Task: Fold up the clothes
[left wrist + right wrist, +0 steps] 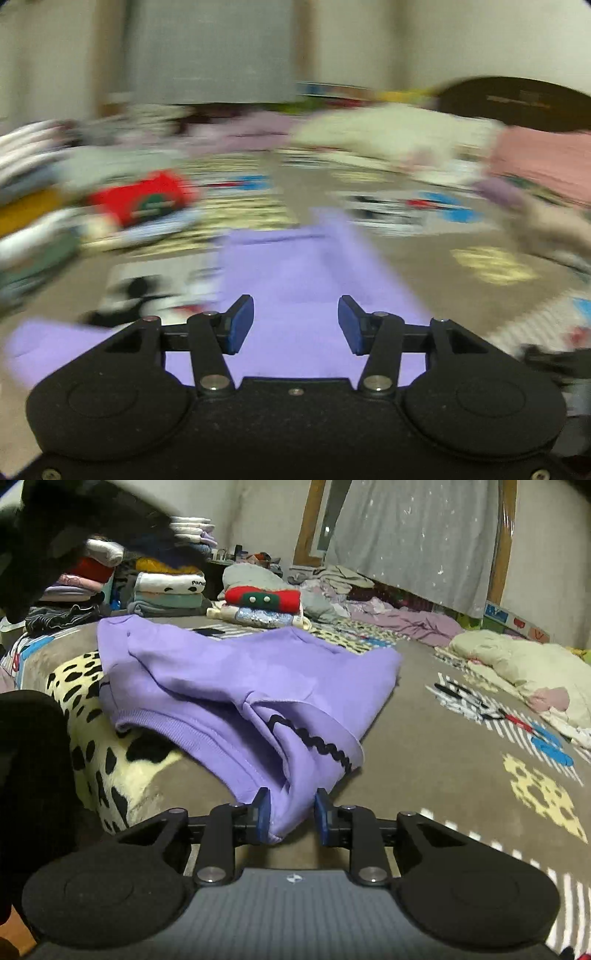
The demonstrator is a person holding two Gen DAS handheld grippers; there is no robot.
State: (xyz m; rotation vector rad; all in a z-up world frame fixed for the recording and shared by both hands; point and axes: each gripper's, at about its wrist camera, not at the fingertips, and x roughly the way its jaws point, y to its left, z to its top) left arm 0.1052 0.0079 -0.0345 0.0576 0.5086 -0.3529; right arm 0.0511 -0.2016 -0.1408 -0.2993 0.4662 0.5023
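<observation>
**Right gripper at the purple sweatshirt's edge, left gripper free above it**

The right gripper [291,818] had its two blue pads either side of a bunched fold of the purple sweatshirt [236,679]. The left pad [263,814] touched the cloth; the other stood a little clear, so the jaws were partly parted and not clamped on it. The left gripper [295,325] was spread wide with nothing between its pads, hanging over a flat stretch of the same purple cloth (its view was badly smeared by motion, so little more could be told).

The sweatshirt lay half gathered on the patterned blanket [461,760], its ribbed hem toward the right gripper and a black wavy trim [314,744] showing in the folds. Behind it stood stacks of folded clothes [168,590], with a red folded garment [262,599] on a small pile. Loose, unfolded laundry [517,661] lay along the far right.

The step in hand looked like taking the near edge to lay the sweatshirt out or fold it over. To do it well, the right gripper probably needed to close on a single clean edge and not on the whole bunch, since a thick wad would drag the body crooked. The left gripper would do best taking the matching corner, level with the right, so that both lifted together and the fold fell straight.
</observation>
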